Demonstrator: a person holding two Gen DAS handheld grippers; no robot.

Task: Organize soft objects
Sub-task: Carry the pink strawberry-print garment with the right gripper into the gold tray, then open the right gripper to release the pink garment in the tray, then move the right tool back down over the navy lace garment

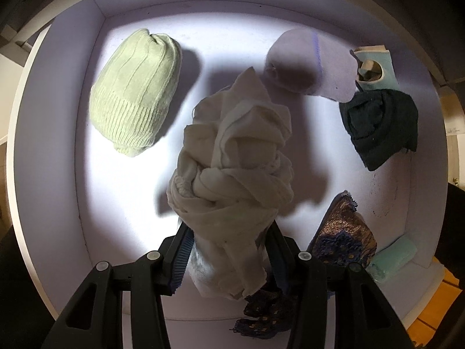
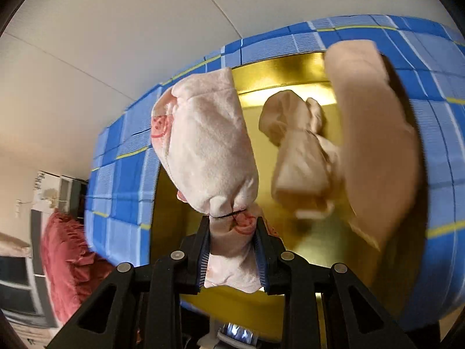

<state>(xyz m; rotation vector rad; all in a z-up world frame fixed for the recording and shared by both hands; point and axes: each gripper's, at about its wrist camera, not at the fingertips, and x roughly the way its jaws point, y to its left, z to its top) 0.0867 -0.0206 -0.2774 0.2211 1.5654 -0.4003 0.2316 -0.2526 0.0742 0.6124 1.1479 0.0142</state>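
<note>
- Cream scarf [image 1: 232, 163], twisted into a bundle, hangs clamped in the left gripper [image 1: 228, 258] above a white bin [image 1: 61, 116] holding a green beanie [image 1: 133, 93].
- Pink plush cloth [image 2: 209, 145] is pinched tight in the right gripper [image 2: 232, 256], over a blue checked box [image 2: 122, 151] with a gold interior.

A pale wall [image 2: 87, 43] rises behind, a red cushion [image 2: 66, 261] lies low left, and orange-brown flooring [image 1: 436, 305] shows.
</note>
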